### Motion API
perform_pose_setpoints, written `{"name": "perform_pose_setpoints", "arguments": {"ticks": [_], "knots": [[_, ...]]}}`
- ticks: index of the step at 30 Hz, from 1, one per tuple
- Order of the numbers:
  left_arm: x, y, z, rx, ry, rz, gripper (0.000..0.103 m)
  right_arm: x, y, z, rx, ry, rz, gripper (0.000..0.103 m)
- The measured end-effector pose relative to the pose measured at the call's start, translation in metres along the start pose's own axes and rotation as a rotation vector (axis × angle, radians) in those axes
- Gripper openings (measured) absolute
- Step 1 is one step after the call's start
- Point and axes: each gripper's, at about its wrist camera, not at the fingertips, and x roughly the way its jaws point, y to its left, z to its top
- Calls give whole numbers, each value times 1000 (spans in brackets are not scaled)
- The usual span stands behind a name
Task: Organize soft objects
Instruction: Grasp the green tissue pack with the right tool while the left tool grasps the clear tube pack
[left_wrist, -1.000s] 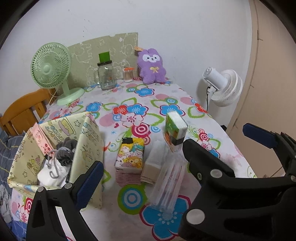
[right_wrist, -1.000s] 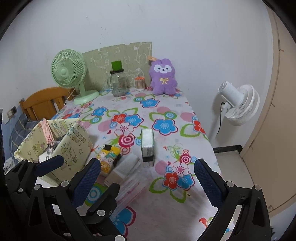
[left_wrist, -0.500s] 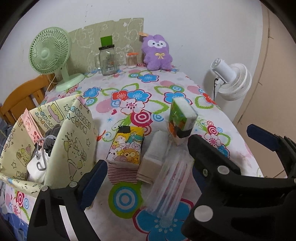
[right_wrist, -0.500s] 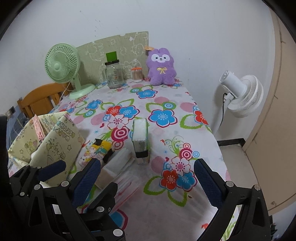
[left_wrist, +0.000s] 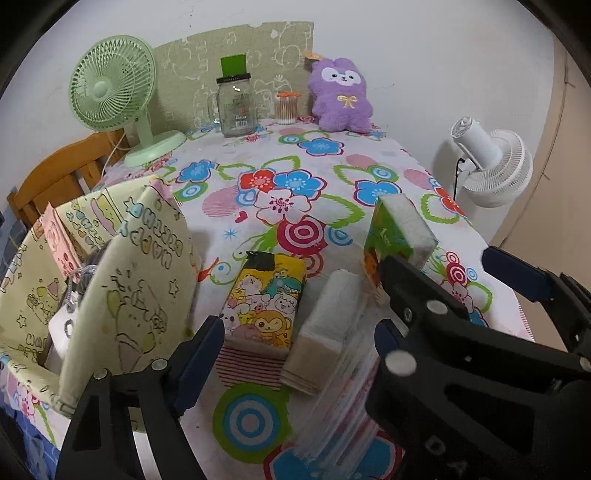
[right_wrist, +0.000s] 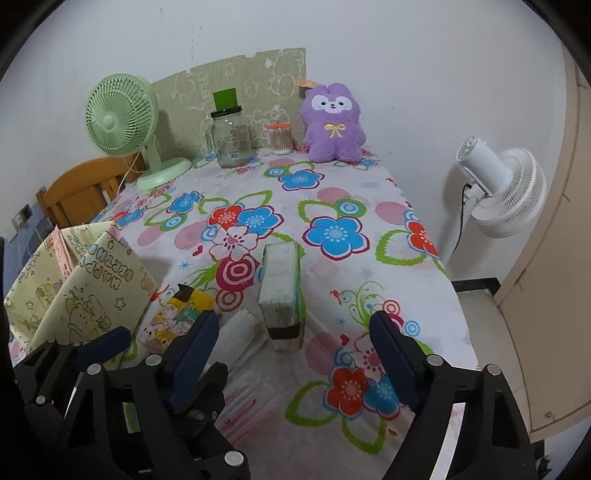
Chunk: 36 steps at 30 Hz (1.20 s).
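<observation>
Purple plush bunny (left_wrist: 341, 96), mint-green fan (left_wrist: 110, 85), flower-patterned tablecloth (left_wrist: 369, 173).

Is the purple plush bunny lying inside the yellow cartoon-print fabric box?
No, the purple plush bunny sits upright at the far end of the table against the wall, well apart from the yellow cartoon-print fabric box at the near left.

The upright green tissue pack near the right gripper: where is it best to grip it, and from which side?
Probably grip the green tissue pack across its two broad faces, near the top, coming from above. It stands on a narrow edge, so a sideways push could topple it. The right gripper is open.
</observation>
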Motion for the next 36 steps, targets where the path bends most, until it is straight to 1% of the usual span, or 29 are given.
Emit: {"name": "perform_pose_setpoints", "arguments": {"ticks": [3, 5, 9, 10, 11, 13, 15, 16, 17, 21, 27, 36], "knots": [[5, -1, 1, 1, 12, 3, 85, 9, 1, 1, -8, 14, 6, 78], [9, -1, 2, -1, 19, 10, 85, 15, 0, 2, -5, 26, 14, 71], [17, 0, 4, -10, 34, 11, 85, 23, -1, 3, -1, 37, 23, 65], [18, 1, 4, -12, 37, 11, 85, 25, 0, 3, -2, 38, 25, 61], [20, 1, 5, -13, 41, 10, 85, 27, 0, 4, -3, 42, 28, 54], [21, 0, 4, -11, 43, 11, 85, 31, 0, 4, -6, 53, 35, 44], [22, -1, 4, -5, 42, 8, 85, 35, 0, 3, -10, 69, 49, 35], [22, -2, 4, -2, 43, 6, 85, 36, -1, 3, -11, 70, 52, 26], [22, -3, 3, 2, 43, 3, 85, 36, -1, 3, -11, 70, 53, 24], [19, -7, 2, 13, 45, -16, 85, 30, -4, 2, -7, 61, 39, 21], [10, -14, -3, 28, 49, -61, 85, 15, -10, -3, 11, 39, 19, 21], [-4, -25, -14, 62, 34, -81, 85, -6, -19, -16, 35, 22, -17, 21]]}}
